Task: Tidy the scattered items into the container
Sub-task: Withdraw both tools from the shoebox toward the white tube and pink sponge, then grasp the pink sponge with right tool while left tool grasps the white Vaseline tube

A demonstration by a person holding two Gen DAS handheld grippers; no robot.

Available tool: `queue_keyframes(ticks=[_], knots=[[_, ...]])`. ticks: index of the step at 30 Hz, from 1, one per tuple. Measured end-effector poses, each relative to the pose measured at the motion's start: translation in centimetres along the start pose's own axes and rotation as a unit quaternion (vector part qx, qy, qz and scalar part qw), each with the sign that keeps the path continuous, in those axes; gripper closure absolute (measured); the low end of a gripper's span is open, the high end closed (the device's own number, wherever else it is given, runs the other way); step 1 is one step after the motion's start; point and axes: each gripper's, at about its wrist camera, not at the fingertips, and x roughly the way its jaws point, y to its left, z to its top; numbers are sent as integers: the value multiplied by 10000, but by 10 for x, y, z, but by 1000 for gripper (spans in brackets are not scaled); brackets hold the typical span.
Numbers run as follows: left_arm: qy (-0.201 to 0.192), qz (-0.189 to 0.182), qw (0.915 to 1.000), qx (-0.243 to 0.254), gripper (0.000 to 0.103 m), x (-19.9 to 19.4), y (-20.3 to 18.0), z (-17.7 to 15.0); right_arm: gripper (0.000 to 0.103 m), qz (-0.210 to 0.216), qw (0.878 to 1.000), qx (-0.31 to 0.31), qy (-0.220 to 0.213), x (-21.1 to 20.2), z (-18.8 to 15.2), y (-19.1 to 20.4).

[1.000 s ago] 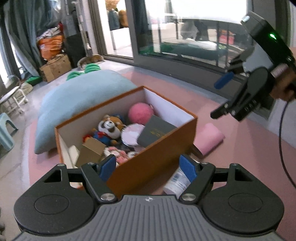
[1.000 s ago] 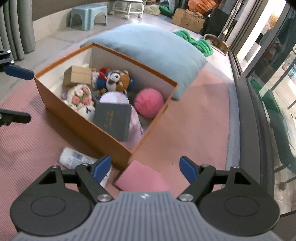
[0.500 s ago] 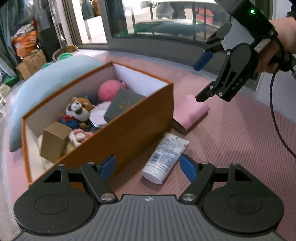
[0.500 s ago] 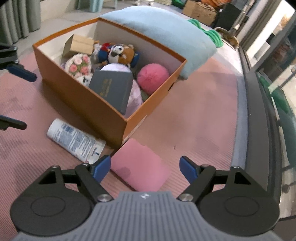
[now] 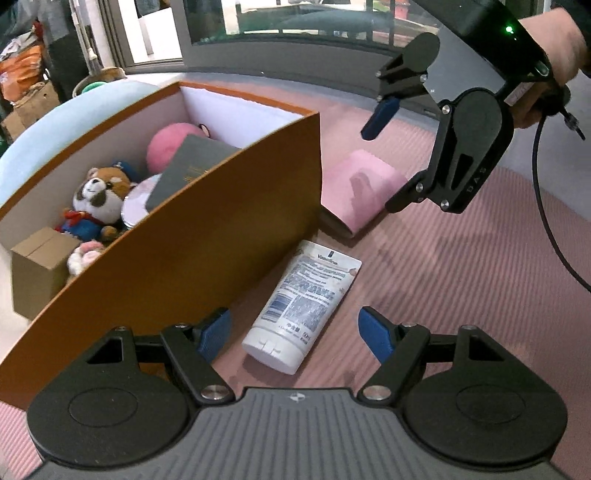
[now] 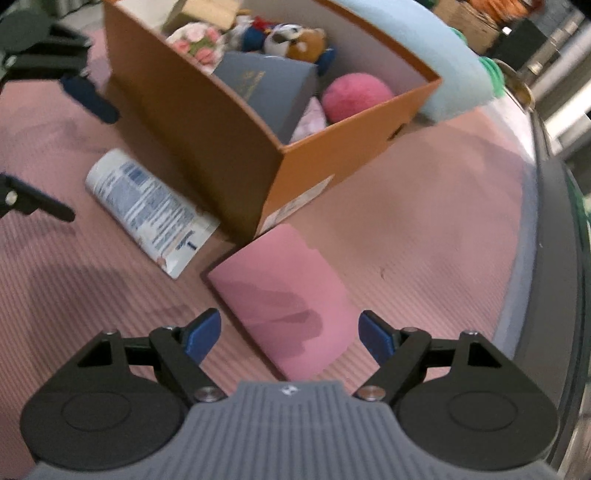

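- The left tongs (image 5: 293,332) hang released over the pink mat (image 5: 461,280), nothing between the blue pads; the white tube (image 5: 303,306) lies flat just beyond them, its cap end nearest.
- The right tongs (image 6: 290,334) are also released, jaws wide, poised over the near end of the pink pouch (image 6: 284,299), which lies flat on the mat; the pads are apart from it.
- From the left wrist view the right tongs (image 5: 380,158) hover above the pouch (image 5: 364,192), held by a hand (image 5: 554,62).
- The tube (image 6: 151,210) lies beside the long wall of the orange box (image 5: 221,229), its crimped end near the pouch's corner.
- The pouch lies just at the box's near corner (image 6: 273,192); whether it touches, I cannot tell.
- Inside the box: a grey book (image 5: 188,170) leaning up, a pink ball (image 5: 166,144), a plush animal (image 5: 99,192), a round tin (image 5: 138,203), a small cardboard carton (image 5: 37,266), and a flowered item (image 6: 195,44).
- Behind the box rests a pale blue cushion (image 6: 447,74).
- Farther off, a glass door (image 5: 332,22) and clutter by the wall.
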Motion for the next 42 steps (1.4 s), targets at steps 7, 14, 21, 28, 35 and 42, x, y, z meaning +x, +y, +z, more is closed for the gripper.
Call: queue_keyframes(ticks=[7, 14, 21, 28, 35, 42], knots=[[212, -76, 9997, 27, 14, 25, 1, 3, 16, 184, 9993, -313, -77, 17, 3, -11], [405, -189, 9990, 66, 14, 38, 0, 5, 14, 654, 9956, -663, -83, 26, 12, -14], [515, -264, 9982, 129, 14, 44, 3, 8, 14, 850, 9895, -1169, 58, 33, 14, -6], [525, -211, 9984, 77, 37, 44, 5, 6, 13, 895, 9896, -1124, 59, 34, 10, -4], [542, -149, 9983, 141, 44, 41, -3, 3, 18, 716, 9917, -1066, -83, 27, 0, 3], [596, -250, 9978, -145, 46, 31, -2, -9, 40, 408, 9937, -1036, -83, 11, -11, 23]])
